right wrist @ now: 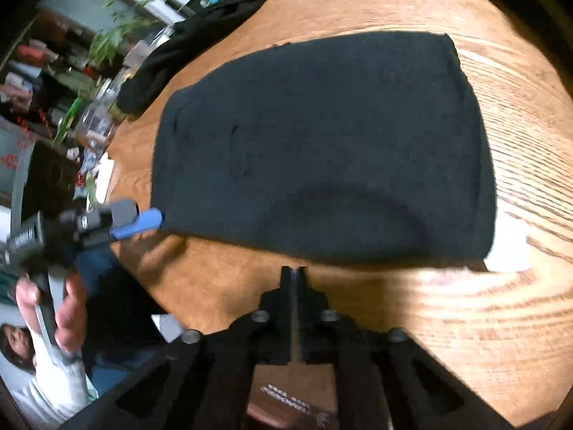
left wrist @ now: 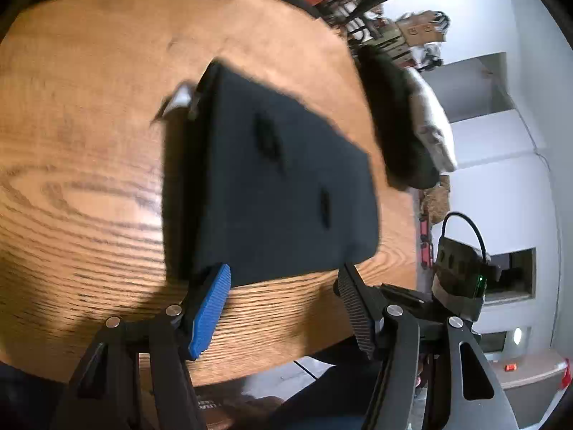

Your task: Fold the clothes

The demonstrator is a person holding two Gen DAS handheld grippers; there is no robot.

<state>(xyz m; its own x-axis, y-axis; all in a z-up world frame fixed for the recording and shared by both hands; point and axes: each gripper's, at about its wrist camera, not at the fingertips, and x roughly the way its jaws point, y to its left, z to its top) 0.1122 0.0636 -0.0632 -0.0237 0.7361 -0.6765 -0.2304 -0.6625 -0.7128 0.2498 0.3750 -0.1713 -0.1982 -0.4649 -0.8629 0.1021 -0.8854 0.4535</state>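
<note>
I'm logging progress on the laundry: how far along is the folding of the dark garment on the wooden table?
Done: the dark folded garment lies as a flat, compact rectangle on the round wooden table. In hand: nothing; the left gripper is open at its near edge, and the right gripper is shut just short of it, holding no cloth. Left: a crumpled black garment waits unfolded at the table's far edge.

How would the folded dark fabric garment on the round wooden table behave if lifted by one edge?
The folded dark fabric garment probably droops: soft cloth, lying flat. Its layers may slide apart, nothing pins them. Likely light for its size.
</note>
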